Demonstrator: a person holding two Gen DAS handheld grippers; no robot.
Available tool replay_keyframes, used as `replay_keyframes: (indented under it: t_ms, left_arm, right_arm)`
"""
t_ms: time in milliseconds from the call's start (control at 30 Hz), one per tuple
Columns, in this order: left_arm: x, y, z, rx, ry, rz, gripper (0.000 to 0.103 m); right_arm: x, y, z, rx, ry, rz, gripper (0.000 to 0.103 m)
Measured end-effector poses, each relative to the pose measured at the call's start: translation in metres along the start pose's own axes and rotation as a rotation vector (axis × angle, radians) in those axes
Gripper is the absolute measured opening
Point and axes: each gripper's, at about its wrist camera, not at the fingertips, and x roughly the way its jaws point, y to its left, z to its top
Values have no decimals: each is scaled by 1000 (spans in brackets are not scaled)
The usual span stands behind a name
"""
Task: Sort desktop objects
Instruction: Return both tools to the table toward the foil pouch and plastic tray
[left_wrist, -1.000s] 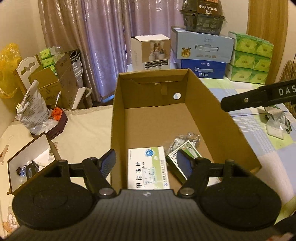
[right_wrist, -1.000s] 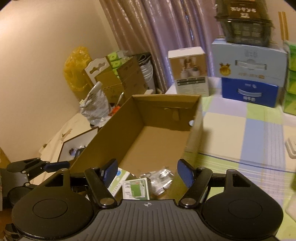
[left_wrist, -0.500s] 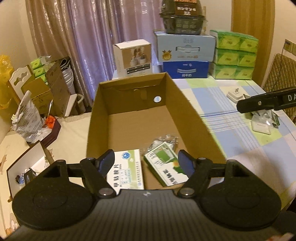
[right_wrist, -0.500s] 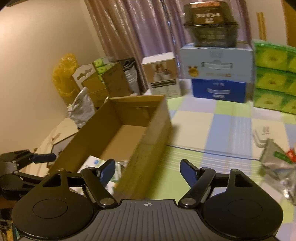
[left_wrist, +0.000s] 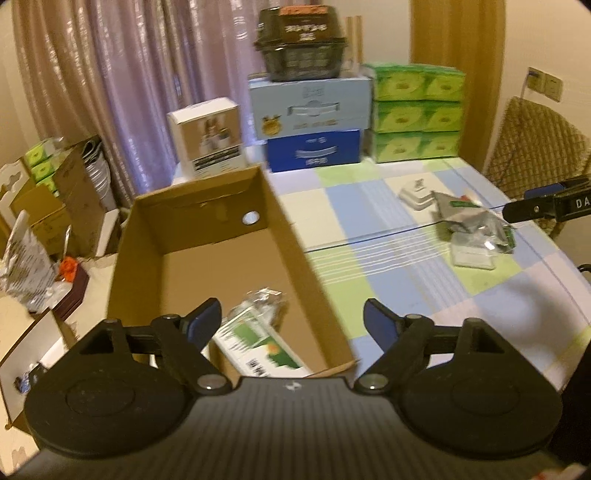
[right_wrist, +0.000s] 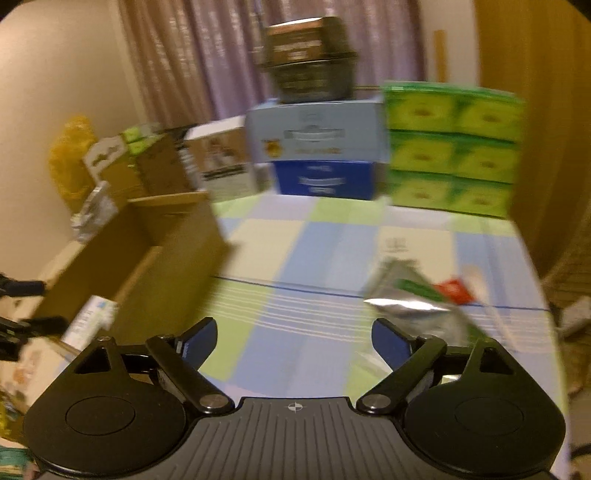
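A crumpled foil packet (left_wrist: 471, 225) lay on the checked tablecloth (left_wrist: 369, 258), touching a flat white box (left_wrist: 474, 256), well apart from the carton (left_wrist: 295, 266). Inside the carton sat a green-and-white box (left_wrist: 258, 343). The left gripper (left_wrist: 291, 323) hung over the carton's near corner, jaws spread, empty. The right gripper (right_wrist: 293, 341) hovered above the cloth near the packet, likewise wide and empty.
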Motion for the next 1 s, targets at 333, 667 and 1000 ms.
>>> replay_keyframes:
  t_ms: [333, 667, 1000]
  left_arm:
    - [16, -66, 21, 61, -14, -101, 92]
    - [44, -136, 37, 151, 0, -164, 101]
    - [91, -189, 39, 171, 62, -231, 102]
  right_arm:
    - [-45, -89, -23, 79, 4, -145, 92]
    - [-64, -138, -56, 143, 26, -190, 95]
    - [-64, -175, -74, 178, 46, -228, 96]
